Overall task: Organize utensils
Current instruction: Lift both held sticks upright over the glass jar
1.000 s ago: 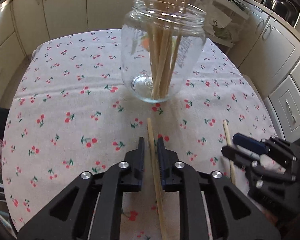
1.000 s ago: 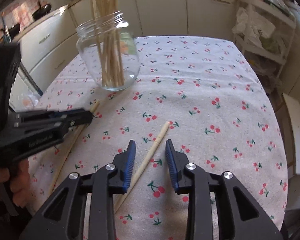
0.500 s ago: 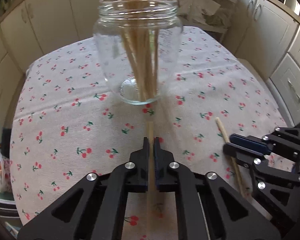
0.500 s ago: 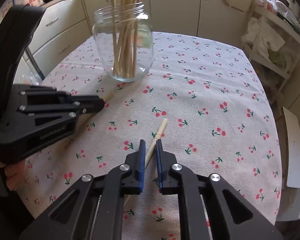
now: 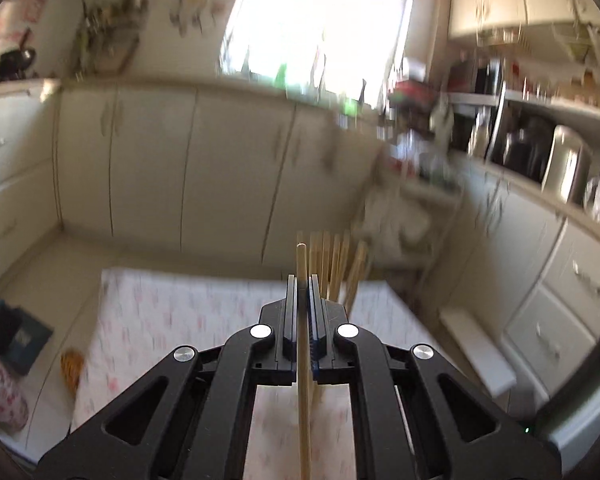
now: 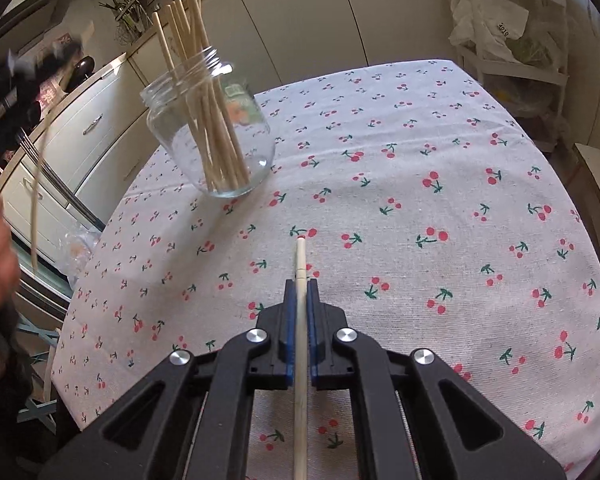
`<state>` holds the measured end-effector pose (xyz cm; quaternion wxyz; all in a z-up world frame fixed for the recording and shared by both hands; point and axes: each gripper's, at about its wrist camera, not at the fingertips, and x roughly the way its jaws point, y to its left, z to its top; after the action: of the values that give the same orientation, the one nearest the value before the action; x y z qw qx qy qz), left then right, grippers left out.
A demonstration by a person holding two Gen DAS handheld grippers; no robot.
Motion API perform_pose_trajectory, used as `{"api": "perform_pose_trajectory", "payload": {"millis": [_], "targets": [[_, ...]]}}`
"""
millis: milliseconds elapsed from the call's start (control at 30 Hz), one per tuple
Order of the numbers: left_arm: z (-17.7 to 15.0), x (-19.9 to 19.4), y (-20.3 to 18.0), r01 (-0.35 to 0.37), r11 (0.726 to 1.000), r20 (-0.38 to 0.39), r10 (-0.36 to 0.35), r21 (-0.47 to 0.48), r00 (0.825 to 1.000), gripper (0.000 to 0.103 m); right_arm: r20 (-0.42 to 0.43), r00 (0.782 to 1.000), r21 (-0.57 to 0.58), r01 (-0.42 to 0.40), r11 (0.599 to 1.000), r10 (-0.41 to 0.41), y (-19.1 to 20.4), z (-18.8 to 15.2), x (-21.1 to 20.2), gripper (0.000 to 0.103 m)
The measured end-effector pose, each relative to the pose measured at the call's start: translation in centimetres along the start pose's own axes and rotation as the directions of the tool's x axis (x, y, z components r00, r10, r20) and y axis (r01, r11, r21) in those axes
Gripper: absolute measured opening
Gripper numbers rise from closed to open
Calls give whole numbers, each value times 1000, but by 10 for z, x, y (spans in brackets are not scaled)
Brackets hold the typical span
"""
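Both grippers were clamped on a chopstick each, so this was a two-at-once pickup. The left gripper (image 5: 301, 280) had its jaws pinched on a chopstick (image 5: 302, 360) that ran straight out past the tips, lifted off the table (image 5: 172, 320) with the view badly smeared. The right gripper (image 6: 299, 284) was pinching its own stick (image 6: 300, 320), and that one looked low over the cherry cloth (image 6: 420, 200), maybe touching it, hard to say. The jar (image 6: 216, 136) sat further back on the left side of the table, already packed with sticks (image 6: 204, 92) fanned out of its mouth. That's where it could go sideways, honestly: a long stick aimed at a crowded opening can catch the rim or the ones already standing in there, and a light glass jar might tip or skid on the cloth. A thin round stick could also swivel in the pads. And with both hands headed for the same jar, they could bump each other.
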<state>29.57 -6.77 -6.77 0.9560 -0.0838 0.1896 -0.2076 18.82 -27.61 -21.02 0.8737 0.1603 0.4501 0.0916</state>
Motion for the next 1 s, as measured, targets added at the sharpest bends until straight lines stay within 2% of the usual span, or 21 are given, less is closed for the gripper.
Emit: {"api": "perform_pose_trajectory", "payload": {"millis": [67,200,467,633,867,1000], "targets": [[14,2,-4,-6,1000,74,7,-15,997,4,0,1000,-3,1,1000,-1,1,0,0,6],[34,12,-8,-12,999,165,21,-53,986,4,-1,1000,-20,14,1000,-14,2,0,-1,6],[52,41,-16,-37,994,258,61,-99,964,4,-6,1000,-11,-4,1000,4,0,0,1,6],[47,58,-24,-72,994,291,95,-88,952,5,-30,999,-46,18,999,-20,5,4,2,7],[29,75,-28,-120,991,292,133,-63,947,5,-53,998,-125,30,992,-37,16,6,3,30],[19,77,-30,-137,990,299,144,-42,943,5,-57,997,-139,38,990,-47,17,7,4,31]]}}
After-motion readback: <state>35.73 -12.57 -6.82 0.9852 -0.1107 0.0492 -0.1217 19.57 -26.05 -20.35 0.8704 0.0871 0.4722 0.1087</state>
